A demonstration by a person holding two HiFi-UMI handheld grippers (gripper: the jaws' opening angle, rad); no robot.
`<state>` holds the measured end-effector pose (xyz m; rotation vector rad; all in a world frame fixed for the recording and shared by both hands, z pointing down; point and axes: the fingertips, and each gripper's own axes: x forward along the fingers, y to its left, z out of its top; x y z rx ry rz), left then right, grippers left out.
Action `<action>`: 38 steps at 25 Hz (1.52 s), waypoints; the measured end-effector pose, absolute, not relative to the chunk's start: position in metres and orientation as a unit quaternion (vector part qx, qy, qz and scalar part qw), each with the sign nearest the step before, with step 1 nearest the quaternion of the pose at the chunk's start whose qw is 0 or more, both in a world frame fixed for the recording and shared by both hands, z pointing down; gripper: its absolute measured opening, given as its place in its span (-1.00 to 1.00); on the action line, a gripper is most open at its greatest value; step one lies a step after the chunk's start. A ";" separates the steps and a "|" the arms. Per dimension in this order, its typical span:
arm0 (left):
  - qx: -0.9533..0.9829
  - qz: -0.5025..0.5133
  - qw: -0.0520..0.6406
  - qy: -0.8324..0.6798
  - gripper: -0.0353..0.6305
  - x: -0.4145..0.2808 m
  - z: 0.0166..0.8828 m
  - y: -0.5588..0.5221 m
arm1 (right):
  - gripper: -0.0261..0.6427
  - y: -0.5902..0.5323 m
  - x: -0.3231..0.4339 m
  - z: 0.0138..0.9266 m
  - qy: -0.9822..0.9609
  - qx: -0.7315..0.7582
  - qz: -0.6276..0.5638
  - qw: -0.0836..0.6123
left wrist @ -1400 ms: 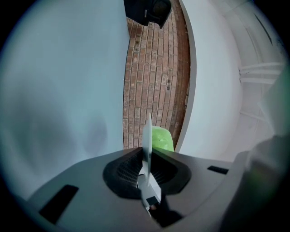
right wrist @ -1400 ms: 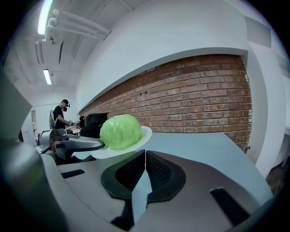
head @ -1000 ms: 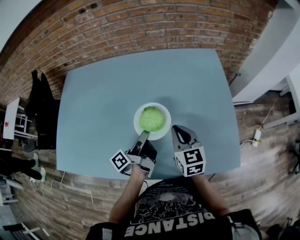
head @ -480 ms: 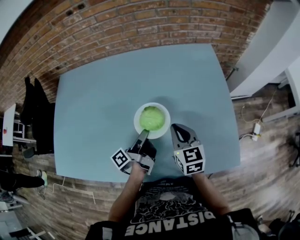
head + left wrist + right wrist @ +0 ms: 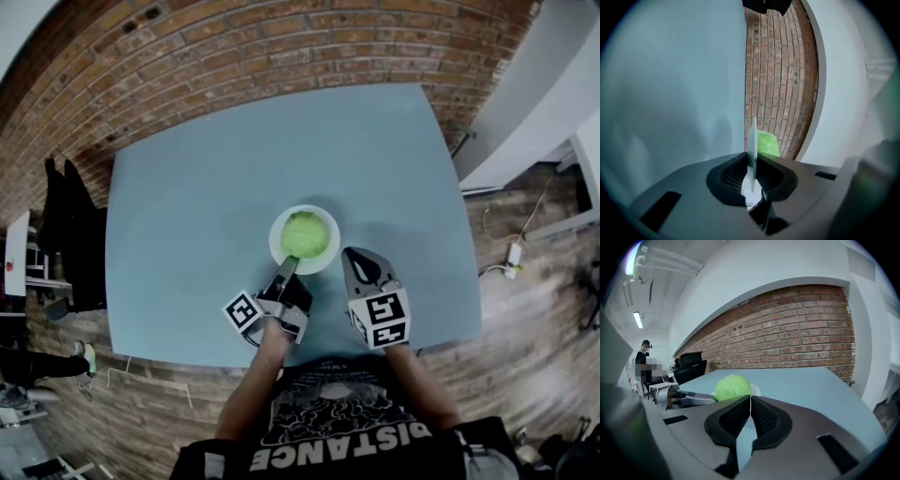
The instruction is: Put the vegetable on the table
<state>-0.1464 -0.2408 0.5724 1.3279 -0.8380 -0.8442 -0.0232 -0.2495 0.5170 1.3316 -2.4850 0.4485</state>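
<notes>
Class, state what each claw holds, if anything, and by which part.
The left claw pinches the white plate by its near rim, with the cabbage on the plate. The right claw is shut and holds nothing.

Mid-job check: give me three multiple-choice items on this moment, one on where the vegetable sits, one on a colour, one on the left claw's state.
1. The cabbage sits: A) in the right claw; B) on the plate; C) under the plate.
2. The plate is: A) white; B) black; C) red.
3. The left claw is: A) open; B) shut on the plate's rim; C) shut on the cabbage.

Key: 1 B, the cabbage rests in the plate's middle, and the right claw is shut and empty. 2 A, the rim shows white around the green. 3 B, the left gripper view shows the thin rim clamped between its jaws.
</notes>
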 end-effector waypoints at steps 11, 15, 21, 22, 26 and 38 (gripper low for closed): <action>0.576 -0.338 0.638 -0.384 -0.80 -0.146 0.592 -0.243 | -0.89 -0.246 -0.028 0.528 -0.863 0.453 0.162 0.154; 0.572 -0.327 0.642 -0.392 -0.80 -0.147 0.603 -0.245 | -0.89 -0.245 -0.027 0.532 -0.862 0.454 0.165 0.154; 0.568 -0.304 0.647 -0.408 -0.79 -0.147 0.617 -0.249 | -0.89 -0.245 -0.027 0.532 -0.861 0.455 0.165 0.156; 0.567 -0.302 0.648 -0.410 -0.80 -0.147 0.618 -0.248 | -0.89 -0.244 -0.028 0.533 -0.861 0.454 0.166 0.158; 0.566 -0.298 0.648 -0.413 -0.79 -0.147 0.621 -0.249 | -0.89 -0.243 -0.027 0.537 -0.860 0.454 0.170 0.162; 0.564 -0.279 0.641 -0.440 -0.78 -0.154 0.629 -0.248 | -0.89 -0.239 -0.029 0.543 -0.862 0.446 0.173 0.170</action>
